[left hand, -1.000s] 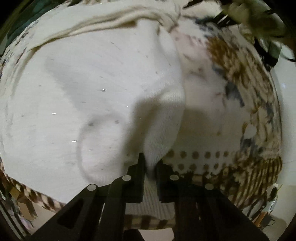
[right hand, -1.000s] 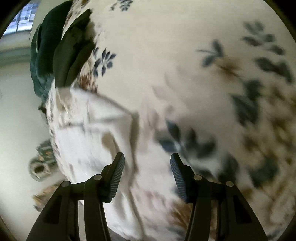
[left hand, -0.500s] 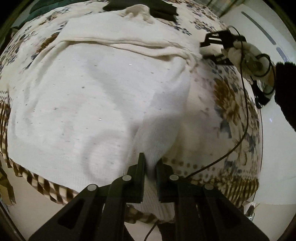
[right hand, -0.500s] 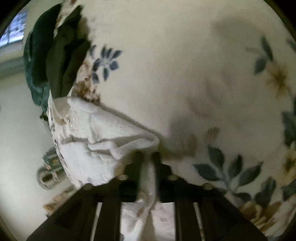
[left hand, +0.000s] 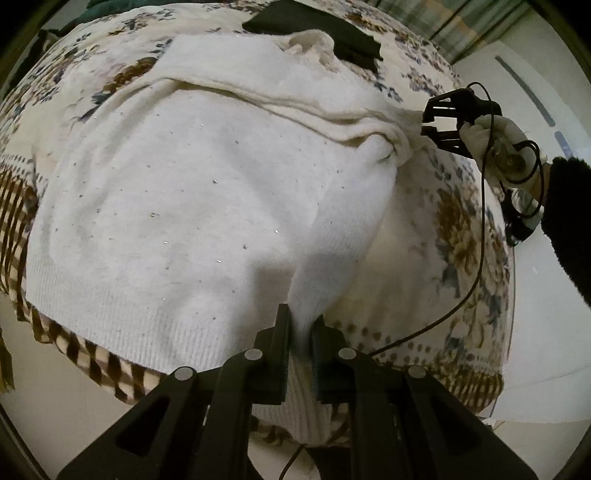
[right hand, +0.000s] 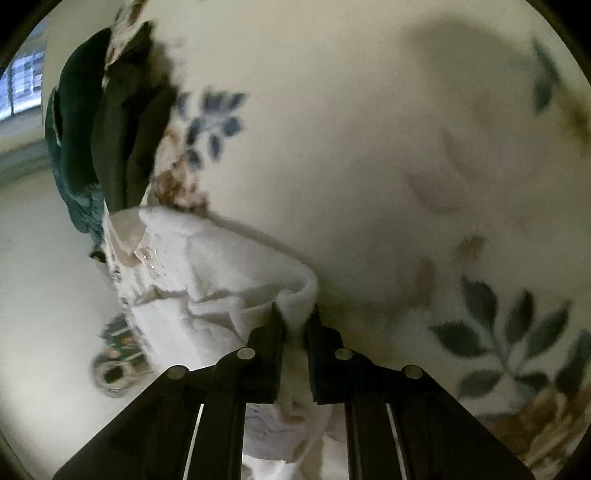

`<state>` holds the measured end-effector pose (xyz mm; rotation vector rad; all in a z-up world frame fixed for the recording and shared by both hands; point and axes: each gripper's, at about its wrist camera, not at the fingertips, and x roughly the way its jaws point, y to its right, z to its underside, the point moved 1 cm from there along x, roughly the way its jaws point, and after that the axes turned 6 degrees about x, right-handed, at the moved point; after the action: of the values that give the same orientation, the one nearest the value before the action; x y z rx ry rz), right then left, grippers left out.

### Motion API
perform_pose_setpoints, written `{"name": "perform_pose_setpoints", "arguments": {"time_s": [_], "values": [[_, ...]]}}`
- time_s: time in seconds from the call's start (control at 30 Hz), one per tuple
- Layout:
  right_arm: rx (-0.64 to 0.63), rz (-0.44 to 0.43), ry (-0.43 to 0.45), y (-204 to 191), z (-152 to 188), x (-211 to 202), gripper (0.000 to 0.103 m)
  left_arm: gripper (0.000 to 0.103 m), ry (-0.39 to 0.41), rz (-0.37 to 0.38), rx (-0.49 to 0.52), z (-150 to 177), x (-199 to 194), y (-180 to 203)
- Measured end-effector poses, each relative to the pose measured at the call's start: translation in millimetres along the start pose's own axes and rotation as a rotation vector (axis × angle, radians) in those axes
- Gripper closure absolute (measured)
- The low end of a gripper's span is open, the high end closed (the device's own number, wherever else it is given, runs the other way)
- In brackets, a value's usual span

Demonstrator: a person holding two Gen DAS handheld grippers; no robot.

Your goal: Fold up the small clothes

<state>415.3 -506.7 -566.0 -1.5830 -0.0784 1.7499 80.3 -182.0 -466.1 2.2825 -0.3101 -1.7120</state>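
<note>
Left wrist view: a white sweater (left hand: 192, 206) lies spread on a flowered bedspread (left hand: 454, 229), its ribbed hem toward the camera at the near edge of the bed and its collar at the far end, so its long axis runs away from the camera. The left gripper (left hand: 300, 332) has its jaws closed tight on the hem corner on the sweater's right side, lifting a ridge of knit. Farther up that same side, the right gripper (left hand: 430, 125) pinches the bunched shoulder area, its jaws nearly together on the cloth, held by a gloved hand (left hand: 491, 140). A black garment (left hand: 314, 29) lies beyond the collar.

Right wrist view: the right gripper (right hand: 294, 321) clamps a fold of the white sweater (right hand: 207, 273); dark clothes (right hand: 110, 122) lie piled farther off on the bedspread (right hand: 369, 129).
</note>
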Motion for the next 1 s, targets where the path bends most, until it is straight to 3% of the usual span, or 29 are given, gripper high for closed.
{"name": "perform_pose_setpoints", "arguments": {"time_s": [0.23, 0.37, 0.5, 0.7, 0.9, 1.0], "values": [[-0.212, 0.116, 0.079, -119.4, 35.5, -41.1, 0.094, 0.096, 0.054, 0.060, -0.139, -9.5, -42.0, -49.0], [-0.318, 0.151, 0.080, -211.3, 58.0, -32.7, 0.094, 0.096, 0.093, 0.078, -0.239, -17.2, -64.0, -96.1], [-0.425, 0.204, 0.072, -293.4, 80.5, 9.1, 0.094, 0.096, 0.120, 0.111, -0.365, -18.3, -74.5, -158.4], [-0.524, 0.343, 0.060, -397.4, 108.4, 123.1, 0.094, 0.096, 0.118, 0.147, -0.480, -14.9, -65.6, -244.0], [-0.569, 0.486, 0.053, -435.7, 122.6, 226.8, 0.094, 0.096, 0.063, 0.190, -0.529, -15.5, -43.4, -303.3], [-0.515, 0.455, 0.013, -433.0, 122.4, 255.8, 0.091, 0.093, 0.004, 0.208, -0.561, -13.0, -29.5, -333.3]]}}
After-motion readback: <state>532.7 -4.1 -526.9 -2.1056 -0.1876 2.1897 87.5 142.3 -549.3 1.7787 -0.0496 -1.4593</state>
